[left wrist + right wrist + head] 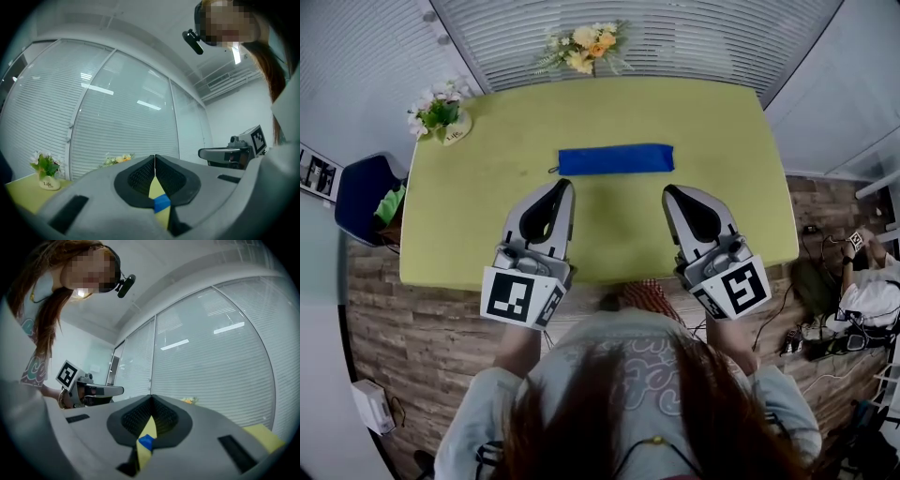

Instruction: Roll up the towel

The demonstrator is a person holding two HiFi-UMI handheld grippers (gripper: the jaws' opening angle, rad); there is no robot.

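Note:
The blue towel [616,159] lies as a long narrow strip across the middle of the yellow-green table [487,216]. My left gripper [563,184] is held just short of the strip's left part, jaws together, nothing between them. The right gripper [669,190] sits just short of the strip's right end, also shut and empty. In the left gripper view the jaws [154,161] meet in a line, and a bit of the towel [161,203] shows through the gap below. The right gripper view shows the same: closed gripper [151,401], a patch of towel [146,442] beyond.
A small flower pot [441,114] stands at the table's back left corner, and a bouquet [586,47] at the back edge by the blinds. A blue chair [361,192] is left of the table. Another person [867,291] sits on the floor at the right.

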